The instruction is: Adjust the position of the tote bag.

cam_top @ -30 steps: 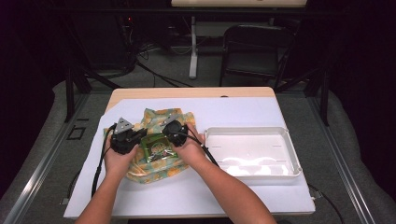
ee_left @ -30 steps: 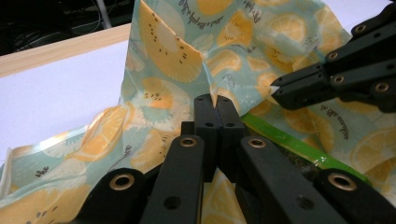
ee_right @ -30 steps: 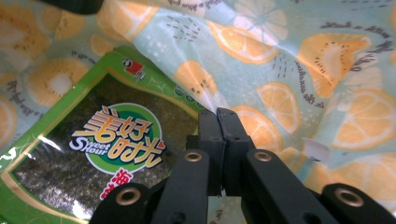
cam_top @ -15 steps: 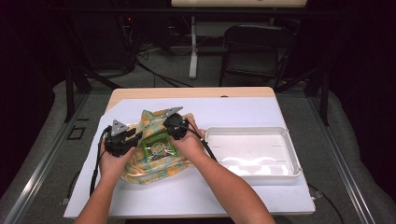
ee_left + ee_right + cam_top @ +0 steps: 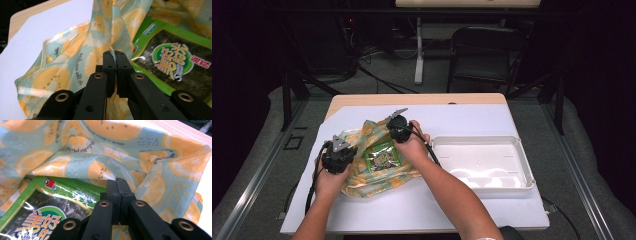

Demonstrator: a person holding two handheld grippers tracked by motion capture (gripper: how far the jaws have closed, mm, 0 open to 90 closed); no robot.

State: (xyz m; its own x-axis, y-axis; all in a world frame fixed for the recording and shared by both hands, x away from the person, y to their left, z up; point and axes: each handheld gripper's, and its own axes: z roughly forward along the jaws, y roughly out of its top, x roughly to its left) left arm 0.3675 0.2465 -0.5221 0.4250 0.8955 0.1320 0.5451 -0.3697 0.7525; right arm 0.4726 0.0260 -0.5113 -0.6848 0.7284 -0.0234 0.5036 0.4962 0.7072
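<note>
A snack packet (image 5: 382,155) lies on a crumpled bag (image 5: 362,175) at the left of the bench (image 5: 472,117), with a tray (image 5: 524,170) to its right. The left tongs (image 5: 343,155) sit at the bag's left edge, the right tongs (image 5: 393,131) at its far edge.

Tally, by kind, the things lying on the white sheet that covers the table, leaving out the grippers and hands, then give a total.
Fruit-print plastic bag: 1
Green seaweed snack packet: 1
White tray: 1
Total: 3
</note>
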